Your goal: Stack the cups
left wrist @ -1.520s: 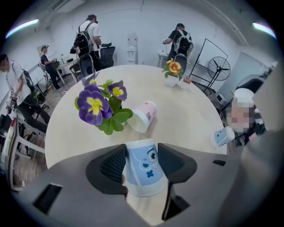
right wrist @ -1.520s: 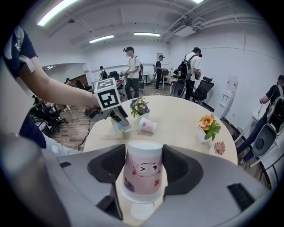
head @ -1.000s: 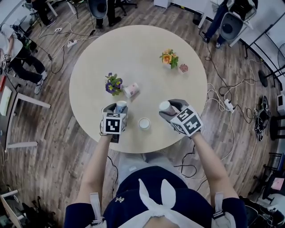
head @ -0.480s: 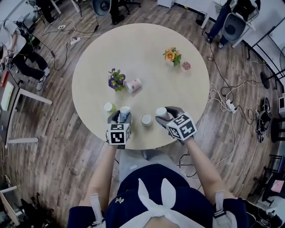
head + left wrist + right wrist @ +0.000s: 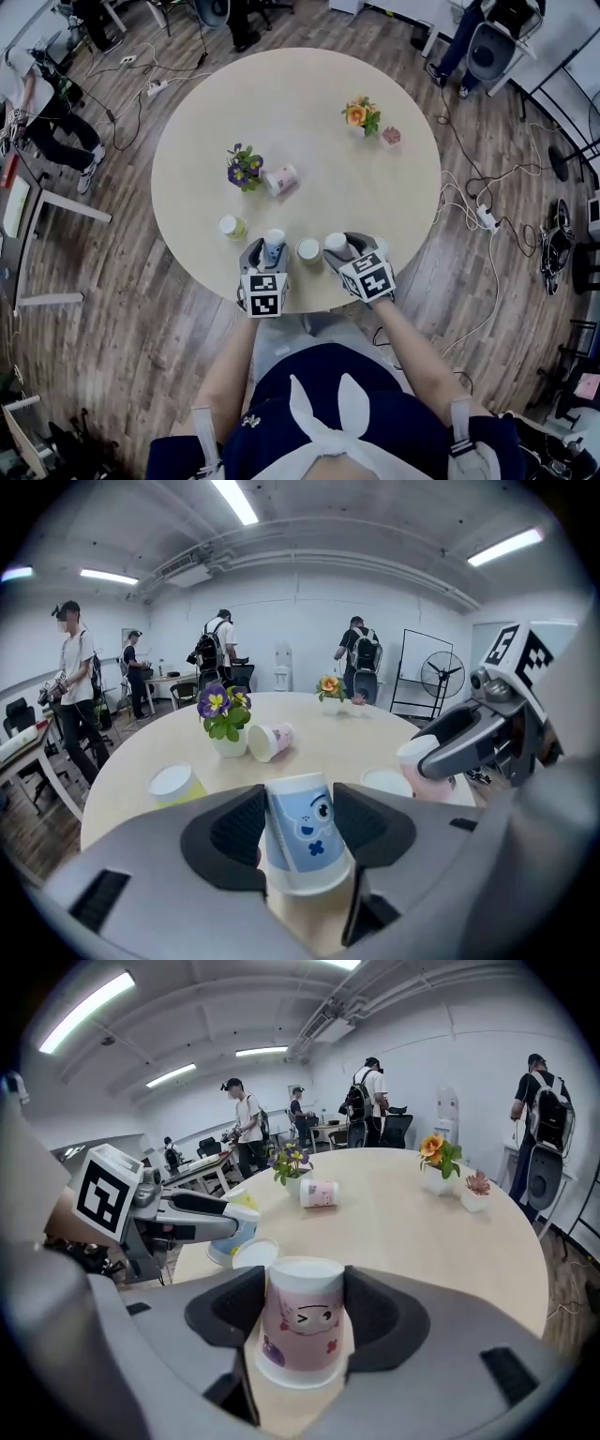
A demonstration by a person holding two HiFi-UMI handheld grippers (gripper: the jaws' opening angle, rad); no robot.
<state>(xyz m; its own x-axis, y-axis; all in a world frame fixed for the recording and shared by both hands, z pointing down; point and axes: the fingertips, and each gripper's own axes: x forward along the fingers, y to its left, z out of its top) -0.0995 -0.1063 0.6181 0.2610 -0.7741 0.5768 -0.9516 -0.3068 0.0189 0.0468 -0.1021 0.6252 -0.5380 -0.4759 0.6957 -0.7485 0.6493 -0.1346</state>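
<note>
Head view is showing a round counter (image 5: pixel 300 84) with both grippers working at its near edge. The left gripper (image 5: pixel 270 255) is holding a blue cup (image 5: pixel 302 834). In the left gripper view its fingers (image 5: pixel 236 829) are pressing on both sides of this cup, which is sitting inverted, wide rim down, with its printed face turned toward the camera.

The right gripper (image 5: pixel 339 251) is likewise gripping a pink cup (image 5: pixel 302 1330), also inverted, with the fingers (image 5: pixel 382 1316) closing on its two sides. Whether either rim is touching the counter cannot be told.

A white-topped cup (image 5: pixel 308 249) is standing inverted on the counter between the two held cups, just beside each. A yellow-green cup (image 5: pixel 231 226) is standing to the left of the blue cup, apart from it. Farther in, a tipped cup (image 5: pixel 279 178) is lying on its side, just beside a purple flower pot (image 5: pixel 244 169). An orange flower pot (image 5: pixel 358 115) is standing well apart, toward the far right of the counter. No cup is sitting on another.
</note>
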